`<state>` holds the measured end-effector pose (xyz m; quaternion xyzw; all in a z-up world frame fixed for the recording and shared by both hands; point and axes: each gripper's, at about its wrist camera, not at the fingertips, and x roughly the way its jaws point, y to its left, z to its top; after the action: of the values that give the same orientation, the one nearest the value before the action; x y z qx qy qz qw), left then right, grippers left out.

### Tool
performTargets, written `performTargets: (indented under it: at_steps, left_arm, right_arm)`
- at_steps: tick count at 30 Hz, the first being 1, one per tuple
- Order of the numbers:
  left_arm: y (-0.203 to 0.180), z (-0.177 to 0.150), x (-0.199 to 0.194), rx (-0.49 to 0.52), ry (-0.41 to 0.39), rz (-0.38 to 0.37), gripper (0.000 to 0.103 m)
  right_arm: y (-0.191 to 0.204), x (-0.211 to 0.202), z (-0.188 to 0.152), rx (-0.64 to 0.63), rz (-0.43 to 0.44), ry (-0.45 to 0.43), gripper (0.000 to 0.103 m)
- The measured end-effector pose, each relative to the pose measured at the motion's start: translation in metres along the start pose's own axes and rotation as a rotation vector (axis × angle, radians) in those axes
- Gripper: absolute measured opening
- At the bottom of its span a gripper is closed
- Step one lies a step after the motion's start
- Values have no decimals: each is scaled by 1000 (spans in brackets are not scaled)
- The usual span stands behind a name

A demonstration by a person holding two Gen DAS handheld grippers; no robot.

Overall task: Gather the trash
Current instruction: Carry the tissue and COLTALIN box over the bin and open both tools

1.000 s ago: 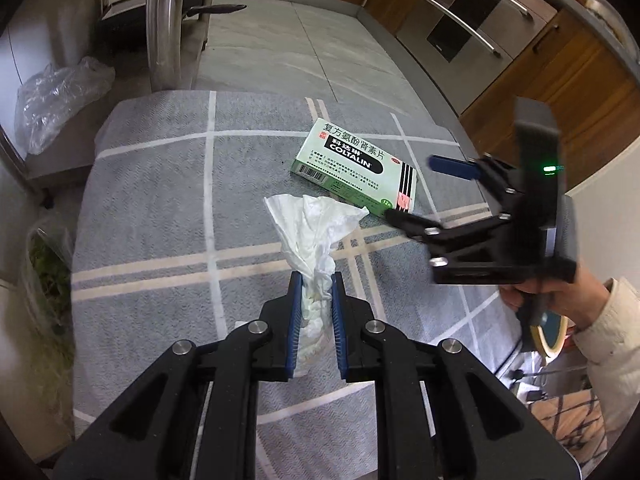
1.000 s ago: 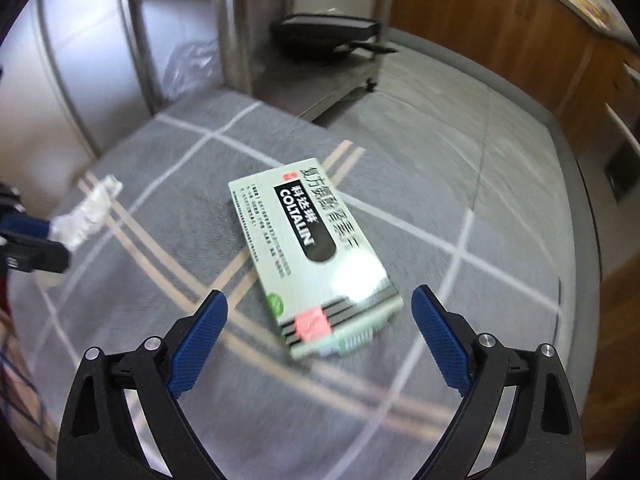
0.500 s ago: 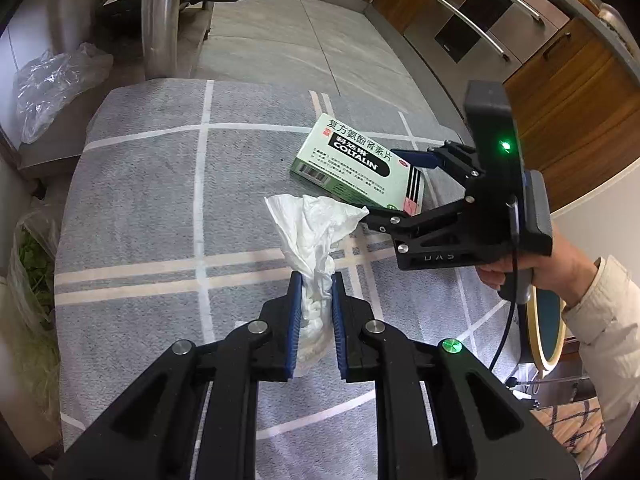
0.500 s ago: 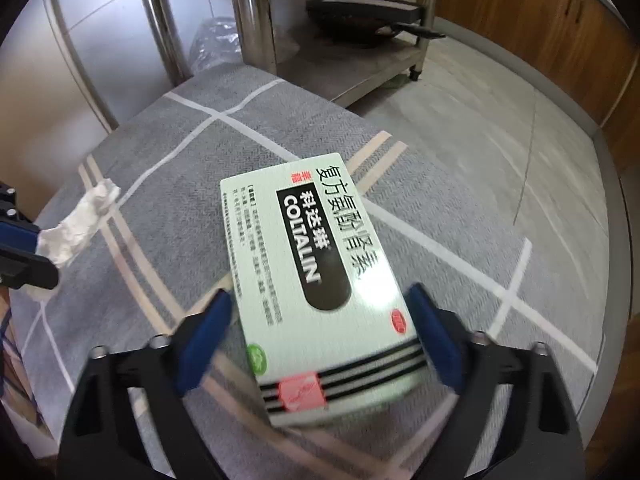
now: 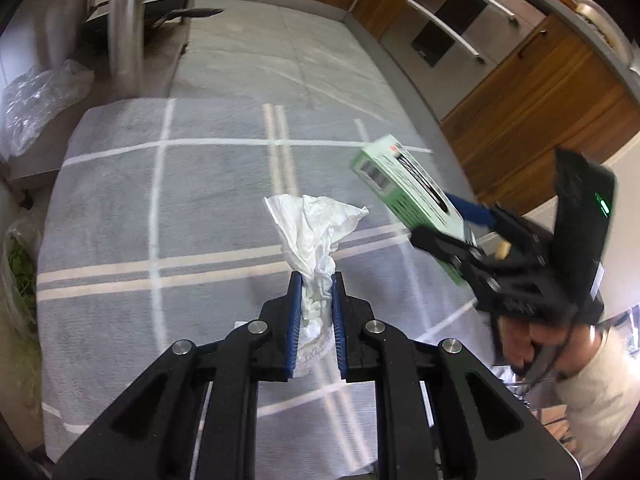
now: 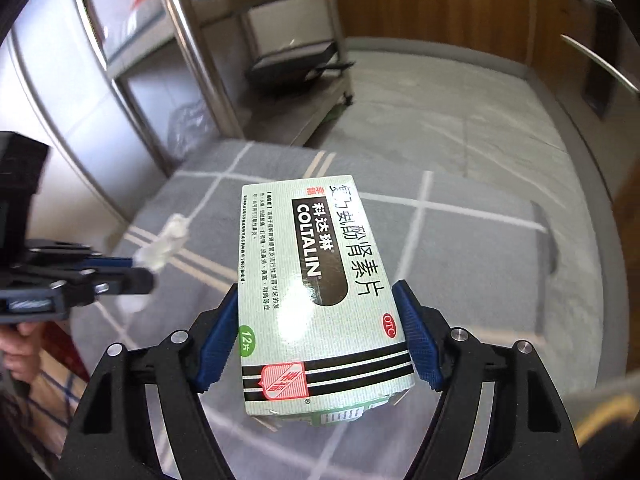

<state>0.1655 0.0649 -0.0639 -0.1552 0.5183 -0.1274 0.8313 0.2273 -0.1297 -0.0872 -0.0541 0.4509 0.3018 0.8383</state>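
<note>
Pickup step: left gripper (image 5: 313, 300) clenched on tissue (image 5: 314, 226), right gripper (image 6: 318, 334) closing on medicine box (image 6: 316, 280) above table (image 5: 120, 216); next, carry both to bin.

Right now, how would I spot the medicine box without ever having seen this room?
Find the grey plaid cloth in front of the wooden cabinets. Above its right side, the right gripper clamps a pale green COLTALIN box with black stripes. The only other trash, a white crumpled tissue, is soft and unprinted.
</note>
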Motion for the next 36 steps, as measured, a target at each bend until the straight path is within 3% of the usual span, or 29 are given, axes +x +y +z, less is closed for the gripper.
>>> performTargets:
  at_steps: [9, 24, 36]
  left_arm:
    - [-61, 6, -9, 66, -40, -74, 14]
    - [-174, -2, -17, 216, -34, -206, 14]
    - [-244, -14, 19, 296, 22, -268, 14]
  right_arm:
    - [-10, -107, -58, 162, -61, -142, 75]
    - [-39, -227, -126, 354, -184, -262, 75]
    - [-81, -257, -166, 492, -258, -341, 75]
